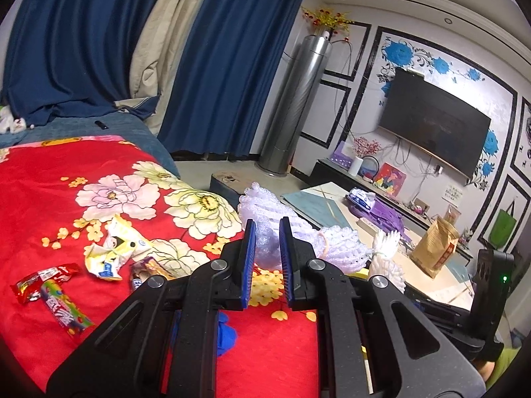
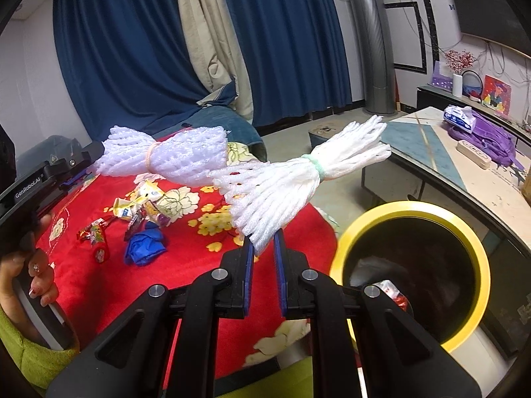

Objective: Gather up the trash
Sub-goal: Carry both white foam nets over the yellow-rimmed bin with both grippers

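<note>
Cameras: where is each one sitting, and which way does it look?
Left wrist: on the left gripper, looking along its fingers over the red blanket toward the TV; foam net held.
Right wrist: on the right gripper, facing the curtains; yellow-rimmed bin at right, person's hand at left.
Shared: both foam nets, blanket, wrappers.

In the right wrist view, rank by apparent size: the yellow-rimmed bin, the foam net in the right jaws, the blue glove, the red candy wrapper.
1. Yellow-rimmed bin
2. Foam net, though it sits nearer the camera
3. Blue glove
4. Red candy wrapper
</note>
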Demonstrator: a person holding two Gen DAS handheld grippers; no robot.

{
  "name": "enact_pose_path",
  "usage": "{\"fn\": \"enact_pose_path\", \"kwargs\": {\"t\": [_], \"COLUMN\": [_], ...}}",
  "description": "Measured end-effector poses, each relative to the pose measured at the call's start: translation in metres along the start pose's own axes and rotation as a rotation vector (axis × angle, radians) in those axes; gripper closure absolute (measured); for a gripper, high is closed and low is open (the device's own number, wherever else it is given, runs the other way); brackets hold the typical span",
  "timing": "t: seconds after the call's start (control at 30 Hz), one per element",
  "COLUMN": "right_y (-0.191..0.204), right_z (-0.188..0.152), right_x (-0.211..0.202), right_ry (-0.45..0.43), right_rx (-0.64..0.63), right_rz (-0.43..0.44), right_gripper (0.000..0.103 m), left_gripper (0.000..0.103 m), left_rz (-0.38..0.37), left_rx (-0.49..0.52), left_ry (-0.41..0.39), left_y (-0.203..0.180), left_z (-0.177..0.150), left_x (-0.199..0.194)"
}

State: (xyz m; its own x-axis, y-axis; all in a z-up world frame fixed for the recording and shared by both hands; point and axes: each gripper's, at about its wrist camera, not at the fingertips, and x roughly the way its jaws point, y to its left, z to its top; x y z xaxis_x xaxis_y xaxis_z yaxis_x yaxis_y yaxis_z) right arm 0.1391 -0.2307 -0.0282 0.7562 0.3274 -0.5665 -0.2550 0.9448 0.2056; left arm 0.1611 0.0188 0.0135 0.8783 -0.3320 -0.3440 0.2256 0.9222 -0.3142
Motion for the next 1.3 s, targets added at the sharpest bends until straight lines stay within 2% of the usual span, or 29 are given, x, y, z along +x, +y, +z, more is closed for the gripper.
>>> {"fn": "enact_pose_path", "kwargs": {"t": [1.3], "right_y": [-0.101], "right_z": [-0.019], "right_x": [-0.039], "right_ry": [-0.025], "right_rx": [0.163], "right_rz": [-0.138], "right_gripper": [0.091], "left_gripper": [0.094], "left_rz": [-0.118], "left_rx": [0.242], "left_ry": [0.146], "left_y": [-0.109], "left_z": [-0.052], "left_x": [0.052]}}
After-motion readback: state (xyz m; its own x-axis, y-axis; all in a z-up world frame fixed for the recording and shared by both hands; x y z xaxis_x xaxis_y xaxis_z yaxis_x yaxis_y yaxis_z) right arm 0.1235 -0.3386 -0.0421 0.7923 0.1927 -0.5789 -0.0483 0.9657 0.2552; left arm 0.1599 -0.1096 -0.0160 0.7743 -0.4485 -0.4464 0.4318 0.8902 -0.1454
